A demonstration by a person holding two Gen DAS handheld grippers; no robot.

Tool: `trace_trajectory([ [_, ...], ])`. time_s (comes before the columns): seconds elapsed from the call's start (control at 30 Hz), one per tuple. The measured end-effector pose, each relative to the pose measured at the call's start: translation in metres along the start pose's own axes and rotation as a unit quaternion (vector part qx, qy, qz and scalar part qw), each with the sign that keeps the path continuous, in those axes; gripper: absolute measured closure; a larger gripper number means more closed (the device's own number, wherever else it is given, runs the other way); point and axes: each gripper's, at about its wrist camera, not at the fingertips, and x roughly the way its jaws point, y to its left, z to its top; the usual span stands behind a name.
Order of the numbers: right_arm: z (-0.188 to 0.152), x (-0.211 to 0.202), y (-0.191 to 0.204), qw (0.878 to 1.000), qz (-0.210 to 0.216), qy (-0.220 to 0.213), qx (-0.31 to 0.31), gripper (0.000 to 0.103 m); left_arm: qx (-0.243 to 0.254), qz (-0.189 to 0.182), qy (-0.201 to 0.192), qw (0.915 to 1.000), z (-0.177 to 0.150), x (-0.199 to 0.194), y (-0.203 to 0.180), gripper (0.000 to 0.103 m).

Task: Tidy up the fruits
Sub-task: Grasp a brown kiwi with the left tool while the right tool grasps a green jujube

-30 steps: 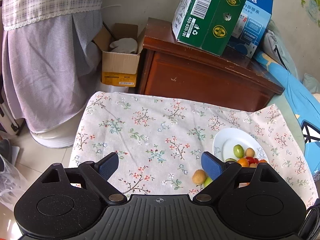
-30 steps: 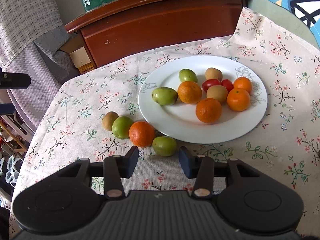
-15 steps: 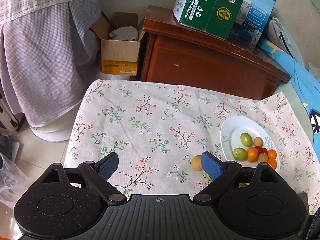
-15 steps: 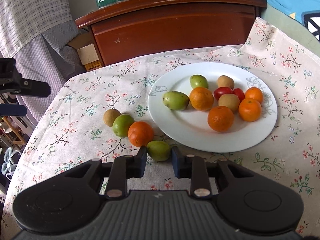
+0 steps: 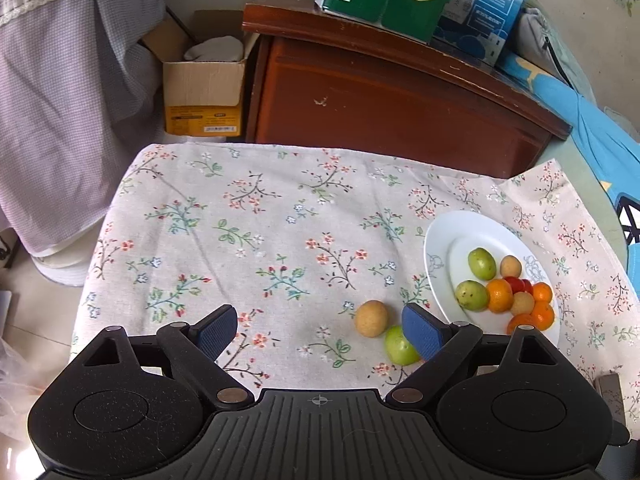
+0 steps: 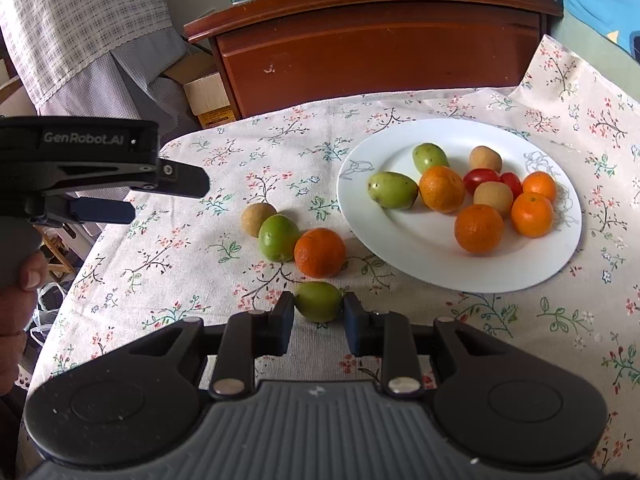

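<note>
Jaws of the right gripper (image 6: 319, 312) are clenched on a small green fruit (image 6: 319, 301) beside the plate (image 6: 408, 248); the left gripper (image 5: 320, 330) gapes wide, holding nothing.

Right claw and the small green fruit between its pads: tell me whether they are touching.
Touching. The right wrist view shows both pads of the right claw pressed against the sides of the green fruit, with no gap on either side.

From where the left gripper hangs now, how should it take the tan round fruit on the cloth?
Grip the tan fruit across its widest middle, coming from above. It is round, and the green fruit sits against one side, so set the left gripper pads on its free sides.
</note>
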Motion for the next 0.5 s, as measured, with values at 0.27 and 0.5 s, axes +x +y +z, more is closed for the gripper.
trace_trajectory([
  [0.27, -0.003, -0.003, -0.003, 1.000, 0.005, 0.008, 0.015, 0.076, -0.026, -0.022, 0.022, 0.9992, -0.001, 0.035, -0.012, 0.018],
  [0.5, -0.005, -0.003, -0.003, 1.000, 0.006, 0.007, 0.017, 0.076, -0.039, -0.043, 0.037, 0.9976, -0.002, 0.050, -0.020, 0.052],
])
